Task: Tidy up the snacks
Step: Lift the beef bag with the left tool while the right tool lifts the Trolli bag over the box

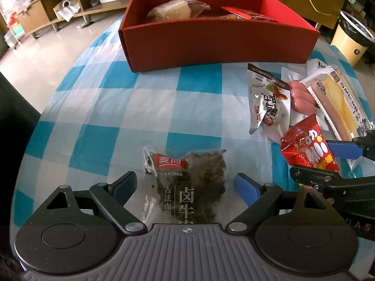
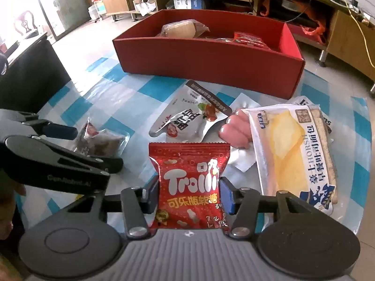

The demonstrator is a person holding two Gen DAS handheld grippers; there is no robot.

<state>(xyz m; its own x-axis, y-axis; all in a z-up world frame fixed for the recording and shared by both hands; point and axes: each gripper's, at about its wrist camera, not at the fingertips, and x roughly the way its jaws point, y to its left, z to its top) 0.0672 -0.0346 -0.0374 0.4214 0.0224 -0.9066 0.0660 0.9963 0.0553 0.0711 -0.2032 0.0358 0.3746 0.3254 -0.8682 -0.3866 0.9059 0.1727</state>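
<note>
A blue-checked table [image 1: 140, 107] carries everything, and at its far side stands the red box [image 2: 211, 63], already holding a few wrapped snacks. Nearer, to the right, lies a loose heap: a bread pack [image 2: 297, 149], pink sausages [image 2: 234, 131] and a grey pouch [image 2: 187, 119].

The step in hand looks like a double pickup. The right gripper [image 2: 189, 193] is pinching the red candy bag [image 2: 189, 185], its pads pressed to the bag's two sides (the bag stands nearly upright between them, low over the table). The left gripper [image 1: 186, 186] is spread, its fingers on either side of the beef pack [image 1: 187, 182], which lies flat on the cloth; the pads do not appear to touch it.

Judging from this, the candy bag needs lifting clear of the heap and carrying to the box, while the left jaws need to press in on the beef pack before any lift.
</note>
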